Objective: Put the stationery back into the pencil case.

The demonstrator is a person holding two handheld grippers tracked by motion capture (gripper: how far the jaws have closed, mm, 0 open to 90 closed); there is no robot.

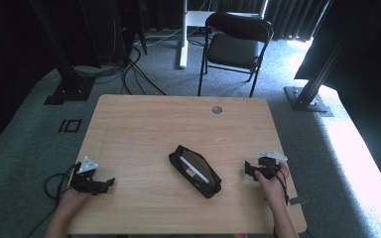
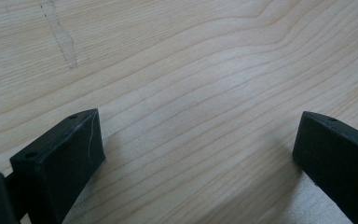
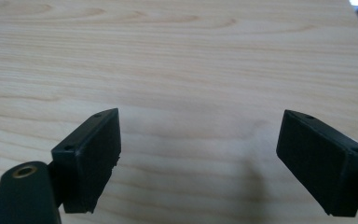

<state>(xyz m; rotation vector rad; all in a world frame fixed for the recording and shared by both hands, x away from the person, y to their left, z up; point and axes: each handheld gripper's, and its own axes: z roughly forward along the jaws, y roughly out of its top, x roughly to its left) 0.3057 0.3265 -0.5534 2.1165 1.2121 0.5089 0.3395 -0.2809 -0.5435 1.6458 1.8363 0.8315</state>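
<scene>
Right gripper (image 1: 252,170): the jaws are being held wide apart, with bare table (image 3: 177,60) between them in the right gripper view; nothing is being gripped or touched.
Right hand (image 1: 273,179): it is being rested near the table's right edge, the gripper being pointed left toward the pouch.
Left gripper (image 1: 108,183): the jaws are being kept spread wide over bare wood in the left gripper view; nothing is being held.
Left hand (image 1: 74,197): it is being kept at the near left corner, with the gripper being aimed right along the tabletop.
Pouch (image 1: 194,171): a black pouch is being left lying slantwise at the table's middle, between the two grippers and well apart from both, its top open on a pale item inside.
Chair (image 1: 235,47): it is being left standing beyond the far edge.
</scene>
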